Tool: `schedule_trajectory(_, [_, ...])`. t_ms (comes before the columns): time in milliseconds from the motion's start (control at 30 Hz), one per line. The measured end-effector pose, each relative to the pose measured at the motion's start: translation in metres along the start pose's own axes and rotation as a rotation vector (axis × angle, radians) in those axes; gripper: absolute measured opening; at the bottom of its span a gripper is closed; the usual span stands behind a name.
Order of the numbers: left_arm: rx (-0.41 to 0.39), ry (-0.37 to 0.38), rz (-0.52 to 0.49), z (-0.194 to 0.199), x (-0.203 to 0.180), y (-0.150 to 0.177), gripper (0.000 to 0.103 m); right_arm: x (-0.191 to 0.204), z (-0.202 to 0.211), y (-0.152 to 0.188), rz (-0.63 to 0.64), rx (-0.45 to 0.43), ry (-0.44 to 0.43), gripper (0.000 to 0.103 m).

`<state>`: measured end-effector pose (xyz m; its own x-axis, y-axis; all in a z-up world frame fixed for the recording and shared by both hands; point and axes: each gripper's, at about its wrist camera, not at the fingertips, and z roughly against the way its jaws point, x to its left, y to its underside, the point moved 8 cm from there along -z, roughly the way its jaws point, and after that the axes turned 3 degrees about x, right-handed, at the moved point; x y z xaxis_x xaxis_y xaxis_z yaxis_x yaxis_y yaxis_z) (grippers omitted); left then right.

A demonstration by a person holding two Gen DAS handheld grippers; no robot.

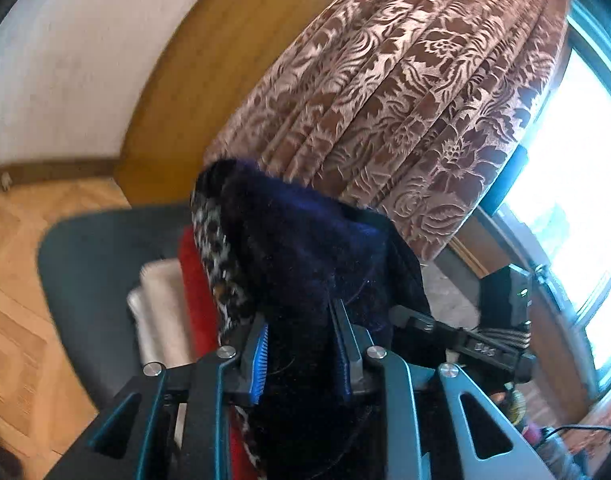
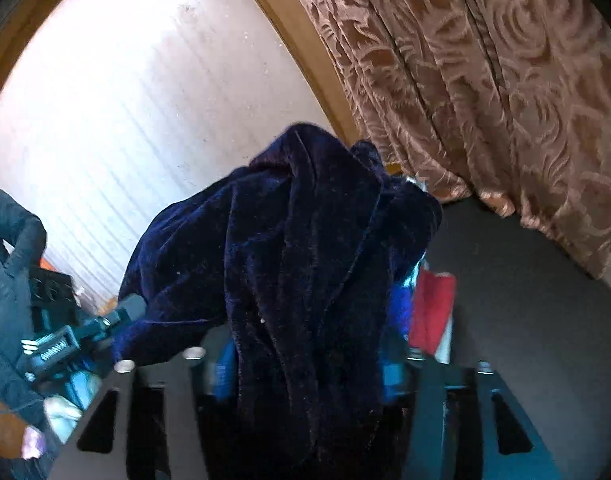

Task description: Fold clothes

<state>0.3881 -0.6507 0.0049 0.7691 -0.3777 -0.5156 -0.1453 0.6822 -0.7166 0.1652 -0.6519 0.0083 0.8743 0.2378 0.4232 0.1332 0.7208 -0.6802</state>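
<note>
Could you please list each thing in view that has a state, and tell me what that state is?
Dark blue velvet garment: bunched, lifted, gripped at both ends.
Left gripper: jaws shut on the garment.
Right gripper: jaws shut on the garment.
Leopard-print cloth: hanging beside the garment.
Red cloth: lying on the dark surface.
Curtain: drawn aside, window uncovered.

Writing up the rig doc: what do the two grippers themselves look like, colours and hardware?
Both match: the left gripper and the right gripper have black linkage arms with triangular cut-outs and round silver pivot bolts. Fingers carry ribbed blue pads. Seen from the right wrist, the left unit's body bears white lettering, too blurred to read, and its holder wears a dark sleeve.
</note>
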Motion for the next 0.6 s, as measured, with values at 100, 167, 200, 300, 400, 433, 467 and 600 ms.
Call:
schedule_trajectory(100, [-0.048, -0.103, -0.052, 0.027, -0.005, -0.010, 0.027, 0.007, 0.025, -0.025, 0.054, -0.095, 0.050, 0.074])
schedule_trajectory(167, [-0.093, -0.127, -0.074, 0.042, -0.012, -0.017, 0.027, 0.018, 0.051, -0.029, 0.107, -0.175, 0.088, 0.075])
schedule_trajectory(200, [-0.112, -0.126, -0.086, 0.047, -0.017, -0.020, 0.027, 0.029, 0.060, -0.029, 0.150, -0.201, 0.090, 0.074])
schedule_trajectory(300, [-0.107, -0.067, -0.111, 0.037, -0.039, -0.030, 0.029, 0.073, 0.073, -0.019, 0.311, -0.212, 0.072, 0.066])
schedule_trajectory(400, [-0.017, -0.049, -0.085, -0.001, -0.043, -0.033, 0.029, 0.087, 0.041, -0.003, 0.425, -0.109, 0.142, 0.062])
schedule_trajectory(433, [0.030, -0.065, -0.065, -0.018, -0.037, -0.031, 0.029, 0.081, 0.027, 0.001, 0.423, -0.071, 0.163, 0.061])
schedule_trajectory(467, [0.077, -0.081, -0.044, -0.035, -0.032, -0.029, 0.029, 0.070, 0.009, 0.007, 0.412, -0.022, 0.194, 0.060])
schedule_trajectory(600, [0.122, -0.092, 0.036, -0.063, -0.008, -0.026, 0.011, 0.032, -0.034, 0.019, 0.345, 0.042, 0.267, 0.061])
